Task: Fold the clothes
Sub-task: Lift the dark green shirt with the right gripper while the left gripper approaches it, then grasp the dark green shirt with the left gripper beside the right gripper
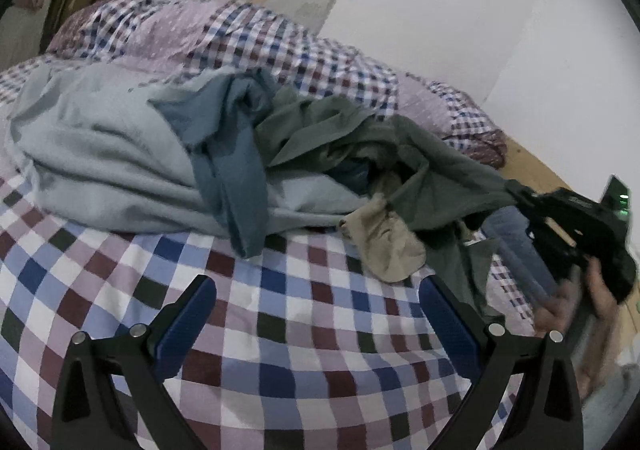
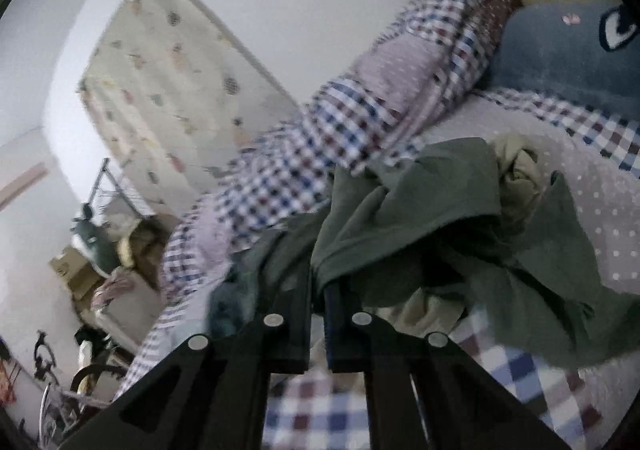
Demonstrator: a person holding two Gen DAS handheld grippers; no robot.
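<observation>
A heap of clothes lies on the checked bed sheet [image 1: 304,338]: a pale grey-blue garment [image 1: 104,153], a teal one [image 1: 228,153], a beige piece [image 1: 384,246] and a dark green garment [image 1: 360,129]. My left gripper [image 1: 316,310] hovers open over bare sheet in front of the heap, nothing between its blue pads [image 1: 188,322]. At the right of that view, my right gripper [image 1: 516,193] is shut on a stretched corner of the green garment. In the right wrist view the right gripper [image 2: 318,282] pinches the green garment [image 2: 420,217], which drapes over its fingers.
A rolled checked quilt [image 1: 224,37] lies behind the heap against a white wall [image 1: 460,9]. A blue cushion [image 2: 560,61] sits at the bed's far end. A hand [image 1: 576,302] holds the right gripper. Boxes and clutter [image 2: 80,274] stand beyond the bed.
</observation>
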